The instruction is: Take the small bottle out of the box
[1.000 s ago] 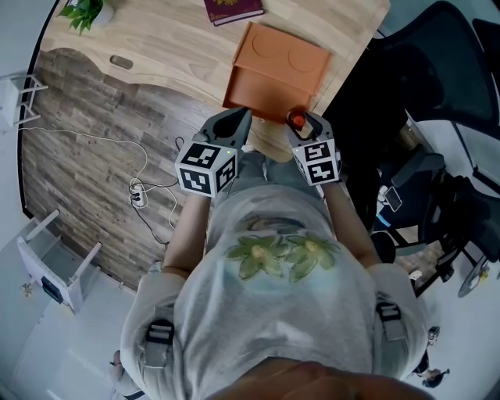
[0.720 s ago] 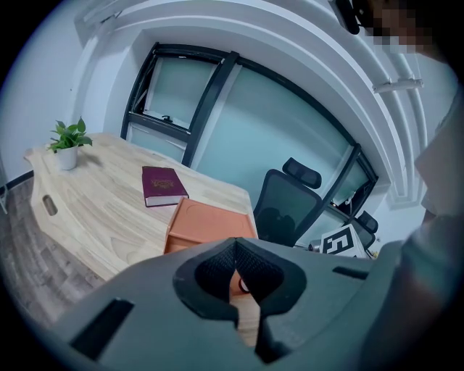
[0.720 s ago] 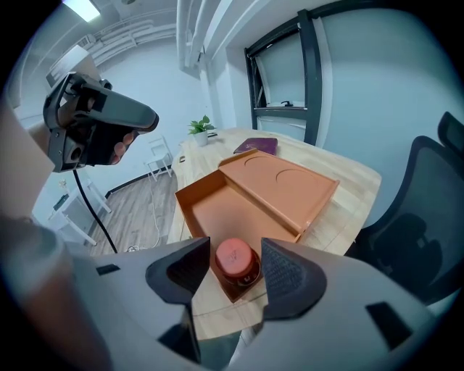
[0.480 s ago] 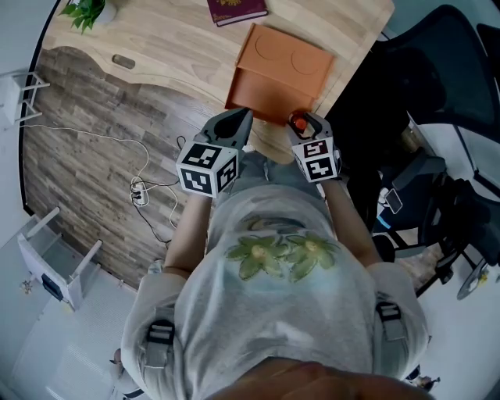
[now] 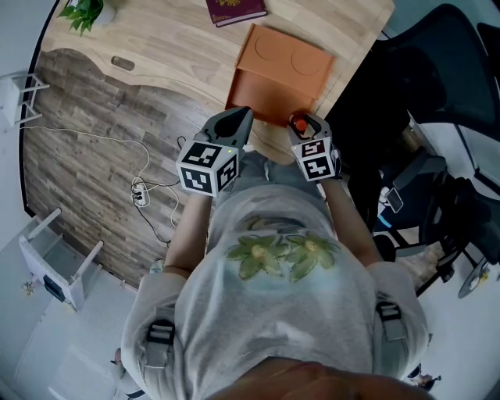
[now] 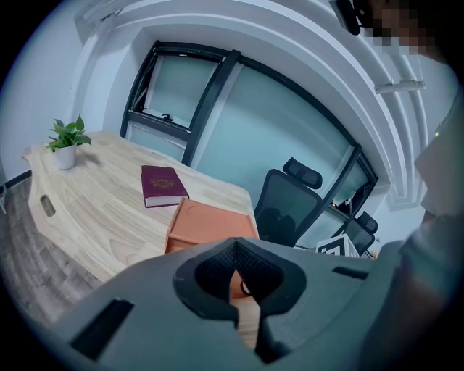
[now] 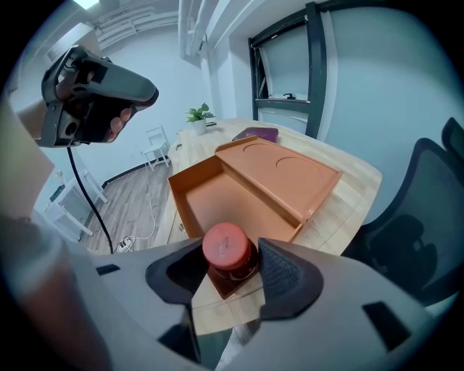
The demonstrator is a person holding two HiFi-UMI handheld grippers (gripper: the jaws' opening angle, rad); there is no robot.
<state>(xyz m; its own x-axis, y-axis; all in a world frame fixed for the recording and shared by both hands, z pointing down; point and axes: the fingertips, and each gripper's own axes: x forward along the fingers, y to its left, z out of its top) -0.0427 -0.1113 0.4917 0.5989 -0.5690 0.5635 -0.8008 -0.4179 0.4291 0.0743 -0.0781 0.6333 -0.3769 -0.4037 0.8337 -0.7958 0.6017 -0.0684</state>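
I see a small bottle (image 7: 229, 255) with a coral-red cap and a dark brown body. The box (image 7: 217, 192) is plain orange inside and out. The tabletop (image 5: 172, 47) is pale wood grain, with a maroon book (image 5: 236, 10) at its far edge. The floor (image 5: 94, 141) is grey-brown planks. The left gripper (image 5: 234, 119) and right gripper (image 5: 303, 123) are dark grey, each with a cube of black-and-white square markers. The person's shirt (image 5: 281, 312) is light grey with a green-and-yellow flower print.

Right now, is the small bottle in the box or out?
Out: the right gripper holds the small bottle in front of the empty box.
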